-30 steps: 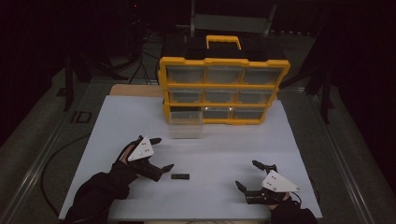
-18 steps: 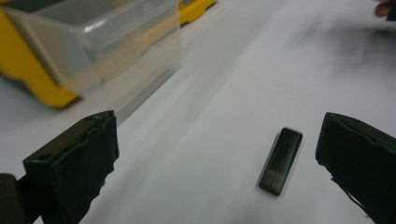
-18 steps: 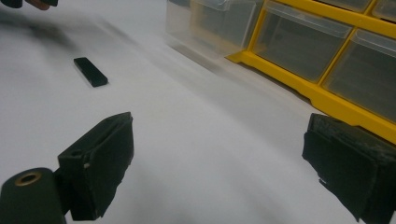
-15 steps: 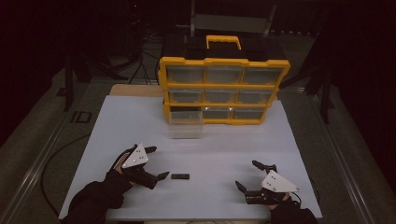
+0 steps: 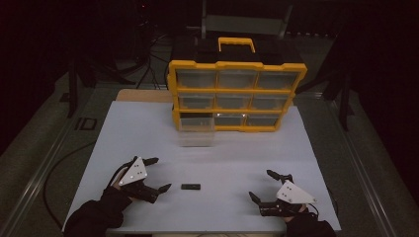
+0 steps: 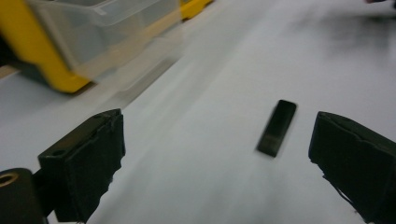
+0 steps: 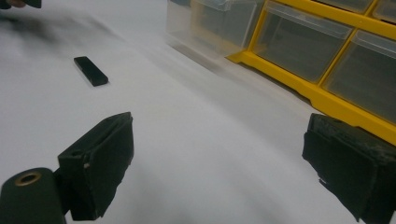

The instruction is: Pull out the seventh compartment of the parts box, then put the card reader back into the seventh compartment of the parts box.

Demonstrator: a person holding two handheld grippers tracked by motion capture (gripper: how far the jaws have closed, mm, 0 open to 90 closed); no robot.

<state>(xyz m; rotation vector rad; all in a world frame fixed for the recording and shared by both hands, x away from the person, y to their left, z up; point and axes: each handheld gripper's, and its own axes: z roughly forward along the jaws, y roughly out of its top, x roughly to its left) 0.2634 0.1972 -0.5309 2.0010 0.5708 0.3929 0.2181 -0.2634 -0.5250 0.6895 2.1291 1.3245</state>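
nothing looks done yet: the black bar (image 5: 191, 186) lies untouched near the table's (image 5: 148, 128) front edge, both the left gripper (image 5: 154, 174) and right gripper (image 5: 262, 184) gape empty, and one drawer (image 5: 196, 131) of the organizer (image 5: 237, 94) stands pulled out.

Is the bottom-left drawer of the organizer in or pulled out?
Pulled out. The clear drawer juts forward from the yellow organizer over the table; its neighbours sit flush.
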